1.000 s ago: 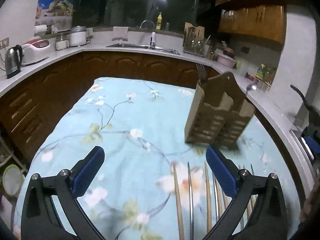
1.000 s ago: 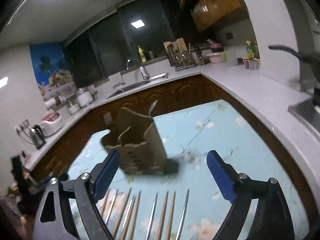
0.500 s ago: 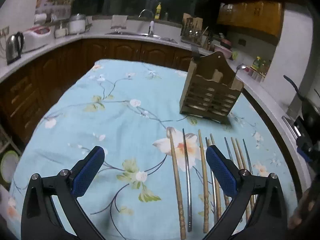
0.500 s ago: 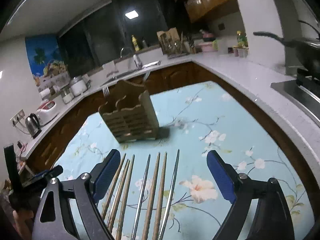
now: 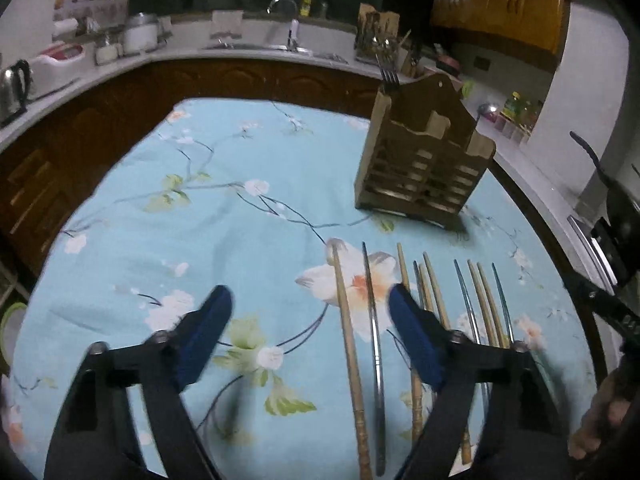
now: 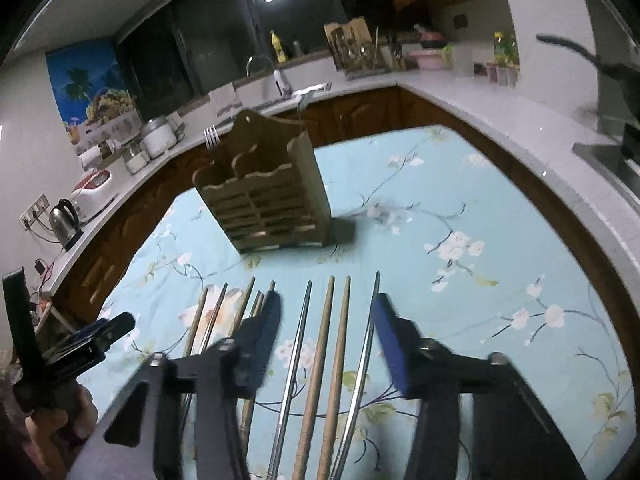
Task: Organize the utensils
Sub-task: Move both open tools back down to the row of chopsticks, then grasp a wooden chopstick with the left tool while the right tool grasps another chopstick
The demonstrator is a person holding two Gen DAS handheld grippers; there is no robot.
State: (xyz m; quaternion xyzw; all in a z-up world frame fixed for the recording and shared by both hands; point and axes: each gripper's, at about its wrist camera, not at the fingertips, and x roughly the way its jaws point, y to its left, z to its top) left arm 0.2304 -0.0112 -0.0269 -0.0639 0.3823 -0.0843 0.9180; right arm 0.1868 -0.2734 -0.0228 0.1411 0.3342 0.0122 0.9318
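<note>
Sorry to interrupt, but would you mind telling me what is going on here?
A person is sorting utensils with two handheld grippers. Chopsticks lie in a row on the floral tablecloth, in front of a wooden holder with a fork in it. The left gripper and right gripper are open, holding nothing.

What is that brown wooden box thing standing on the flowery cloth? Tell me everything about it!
The wooden utensil holder stands upright on the blue flowered tablecloth. It looks like light brown wood, with slatted front, wavy-topped compartments and a tall peaked back with a small hole. A fork pokes up from it. Chopsticks lie in front, not touching it.
</note>
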